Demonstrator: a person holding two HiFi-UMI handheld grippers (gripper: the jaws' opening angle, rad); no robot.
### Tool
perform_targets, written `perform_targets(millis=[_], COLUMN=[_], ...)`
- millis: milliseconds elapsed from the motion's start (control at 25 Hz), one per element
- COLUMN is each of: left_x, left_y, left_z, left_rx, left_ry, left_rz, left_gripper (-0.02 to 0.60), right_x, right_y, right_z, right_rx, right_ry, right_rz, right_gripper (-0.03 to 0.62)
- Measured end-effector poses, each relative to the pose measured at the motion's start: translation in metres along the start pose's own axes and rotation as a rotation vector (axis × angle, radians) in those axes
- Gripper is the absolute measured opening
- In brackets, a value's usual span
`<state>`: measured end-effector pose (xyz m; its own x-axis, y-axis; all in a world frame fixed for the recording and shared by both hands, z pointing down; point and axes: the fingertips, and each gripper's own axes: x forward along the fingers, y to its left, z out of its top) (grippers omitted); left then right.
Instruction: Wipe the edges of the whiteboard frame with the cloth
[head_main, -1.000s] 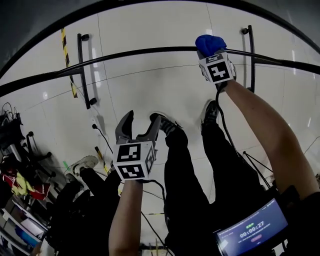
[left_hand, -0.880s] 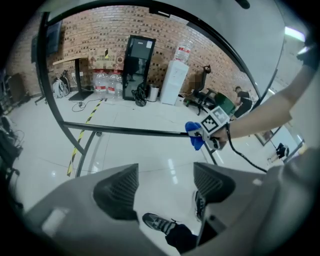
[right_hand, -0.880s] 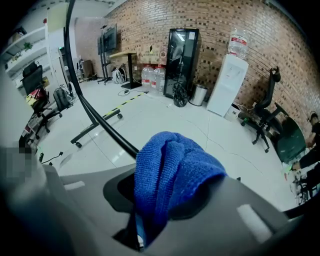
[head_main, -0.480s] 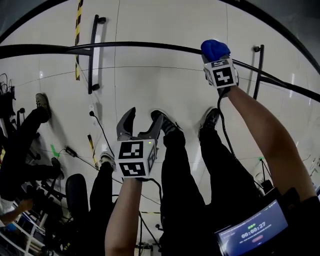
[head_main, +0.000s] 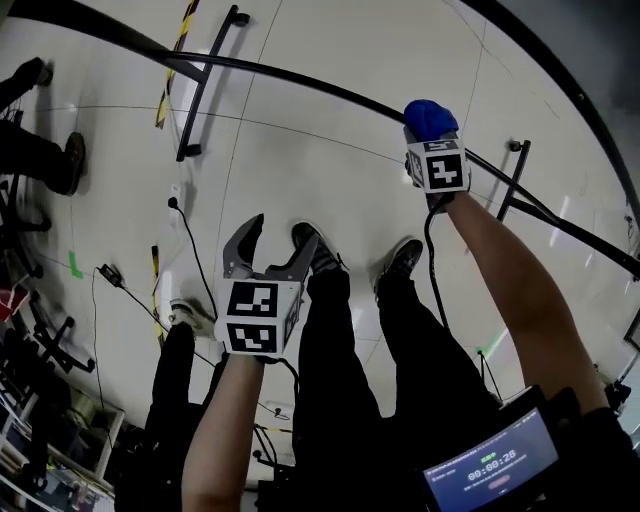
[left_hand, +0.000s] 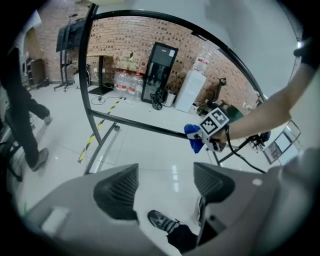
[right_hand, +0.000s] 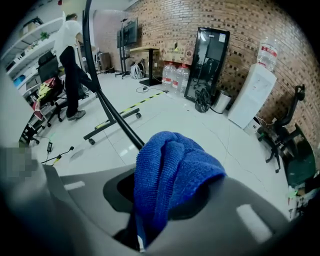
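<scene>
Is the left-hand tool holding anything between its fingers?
No: in the left gripper view the left gripper has its fingers standing apart, with only floor and a shoe beyond them.

Brick wall (right_hand: 175, 20) at far side. Along it: water bottles (right_hand: 175, 77), black glass-door cabinet (right_hand: 207, 62), white water dispenser (right_hand: 247, 97) further right. Office chair (right_hand: 286, 137) far right. Person in white top (right_hand: 70, 52) far left. Yellow-black tape (right_hand: 140, 103) on tiled floor (right_hand: 210, 130).
</scene>
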<state>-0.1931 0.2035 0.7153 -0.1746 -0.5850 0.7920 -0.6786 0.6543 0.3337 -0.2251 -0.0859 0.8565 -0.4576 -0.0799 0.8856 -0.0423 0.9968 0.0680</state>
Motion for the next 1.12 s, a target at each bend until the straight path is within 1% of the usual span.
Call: perform_targets(millis=[160, 360, 480, 680, 760, 960, 1120], left_x=[0.002, -0.005, -0.007, -0.008, -0.008, -0.008, -0.011], left_y=[0.027, 0.050, 0.055, 0.057, 0.059, 0.066, 0.073], left_z=[-0.009, -0.017, -0.017, -0.004, 0.004, 0.029, 0.036], left_rx=[-0.016, -0.019, -0.048, -0.065, -0.065, -0.082, -0.109], left_ry=[-0.025, -0.023, -0.024, -0.039, -0.045, -0.081, -0.112], left_rz=[0.043, 0.072, 0.088, 0.103, 0.108, 0.139, 0.175], left_gripper=[0.347, 0.344, 0.344, 0.344, 0.344, 0.344, 0.344], right_x=[0.008, 0.013, 0.016, 0.018, 0.022, 0.031, 0.044], right_y=[0.003, 0.017, 0.018, 0.026, 0.030, 0.048, 0.056], right_z=[0.004, 0.010, 0.016, 0.030, 0.031, 0.053, 0.063], right_rx=[0.010, 0.004, 0.006, 0.016, 0.009, -0.026, -0.061], right_ry=[-0.006, 0.028, 0.034, 0.043, 0.060, 0.073, 0.081], right_rz=[-0.013, 0.036, 0.041, 0.063, 0.094, 0.154, 0.199], right_gripper=[0.104, 0.104, 0.104, 0.104, 0.104, 0.104, 0.107])
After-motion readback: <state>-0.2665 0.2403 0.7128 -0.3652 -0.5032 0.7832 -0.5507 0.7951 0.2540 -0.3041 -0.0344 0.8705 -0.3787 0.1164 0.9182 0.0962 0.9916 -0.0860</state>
